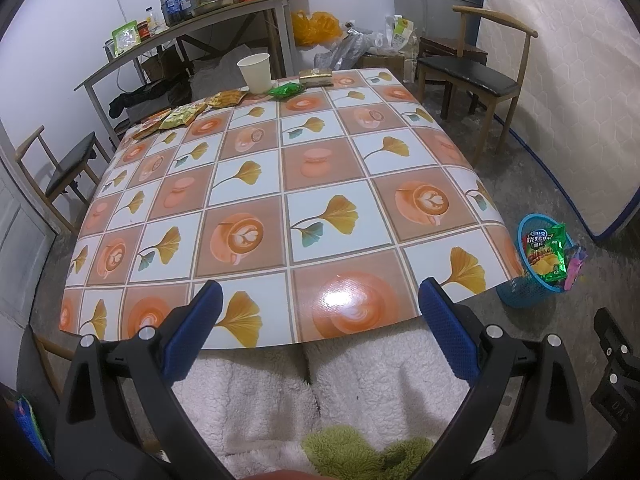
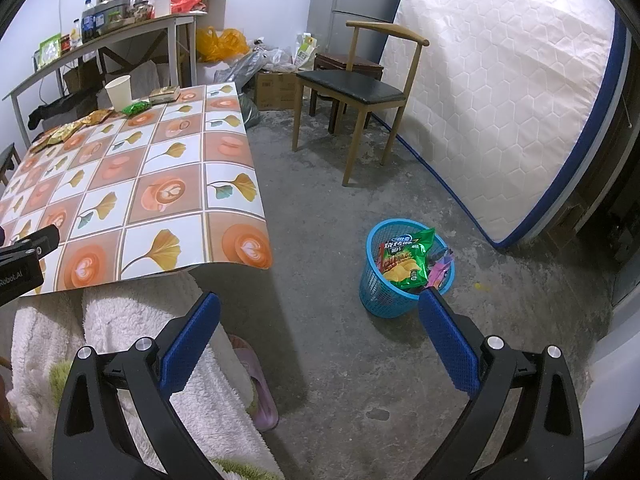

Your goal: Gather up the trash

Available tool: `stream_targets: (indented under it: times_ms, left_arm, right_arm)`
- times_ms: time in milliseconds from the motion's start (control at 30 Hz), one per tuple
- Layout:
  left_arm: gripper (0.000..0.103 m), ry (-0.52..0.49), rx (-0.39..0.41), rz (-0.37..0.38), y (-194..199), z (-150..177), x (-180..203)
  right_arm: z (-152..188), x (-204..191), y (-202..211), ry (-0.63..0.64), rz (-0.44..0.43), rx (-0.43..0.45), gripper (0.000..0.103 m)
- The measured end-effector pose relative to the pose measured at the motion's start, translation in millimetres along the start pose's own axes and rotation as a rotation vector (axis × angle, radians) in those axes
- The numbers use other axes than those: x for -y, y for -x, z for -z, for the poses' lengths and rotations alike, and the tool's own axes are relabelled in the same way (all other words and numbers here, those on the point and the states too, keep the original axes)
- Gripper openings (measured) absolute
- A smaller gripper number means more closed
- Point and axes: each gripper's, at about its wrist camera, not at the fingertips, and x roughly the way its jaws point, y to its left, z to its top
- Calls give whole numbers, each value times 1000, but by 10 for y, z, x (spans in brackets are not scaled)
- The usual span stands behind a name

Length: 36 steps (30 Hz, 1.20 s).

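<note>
left gripper (image 1: 316, 300) spread, empty | right gripper (image 2: 318, 312) spread, empty | snack wrappers (image 1: 184, 114) judged light, crinkly, slippery; to be pinched at an edge | basket (image 2: 370, 280) partly filled

Wrappers (image 1: 188, 114), cup (image 1: 255, 73) at table (image 1: 280, 184) far edge; basket (image 2: 404, 268) on floor right.

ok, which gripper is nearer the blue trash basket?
Right. The right gripper hangs over the floor just short of the blue trash basket; the left gripper sits over the table's near edge.
</note>
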Motion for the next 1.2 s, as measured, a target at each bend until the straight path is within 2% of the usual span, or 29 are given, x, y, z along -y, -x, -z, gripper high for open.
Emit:
stream_targets:
  times_ms: [1200]
  left_arm:
    - [94, -6, -8, -1, 0, 9, 16]
  right_arm:
    - [-3, -11, 12, -3, -3, 2, 96]
